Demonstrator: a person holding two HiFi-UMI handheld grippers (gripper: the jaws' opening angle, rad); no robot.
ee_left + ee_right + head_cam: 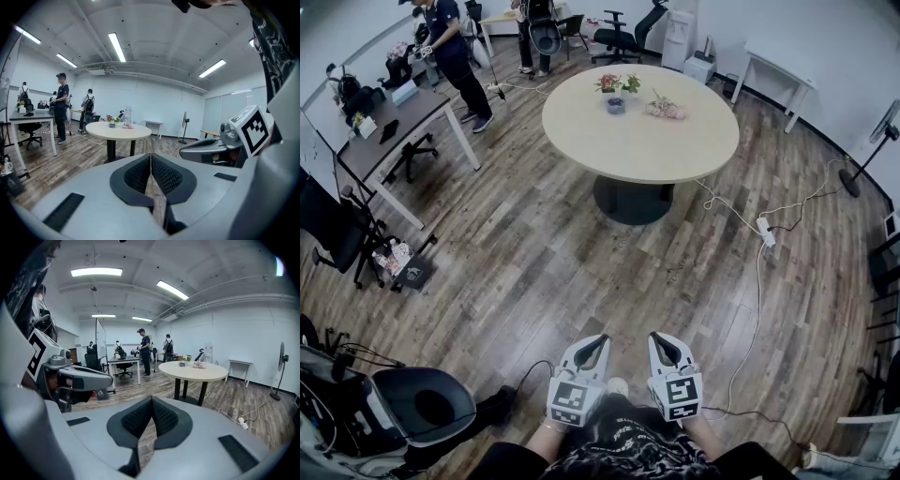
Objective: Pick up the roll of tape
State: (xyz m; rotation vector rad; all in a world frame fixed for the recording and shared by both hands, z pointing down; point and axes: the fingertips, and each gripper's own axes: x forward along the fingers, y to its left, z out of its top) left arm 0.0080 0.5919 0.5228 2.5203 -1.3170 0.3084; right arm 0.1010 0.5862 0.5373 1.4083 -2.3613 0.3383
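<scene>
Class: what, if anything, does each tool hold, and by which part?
Nothing is held. The left tool and the right tool are both shut, with nothing between their jaws.

Tabletop items (664, 109) too small to identify, left chair (328, 230) cropped

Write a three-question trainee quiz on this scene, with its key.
1. True or false: the left claw and the right claw stand open.
2. What stands on the round table? A) potted plants B) a laptop C) a bucket
3. Fill in: the white power strip lies on the ____.
Key: 1 false, both are shut and empty; 2 A; 3 floor.
</scene>
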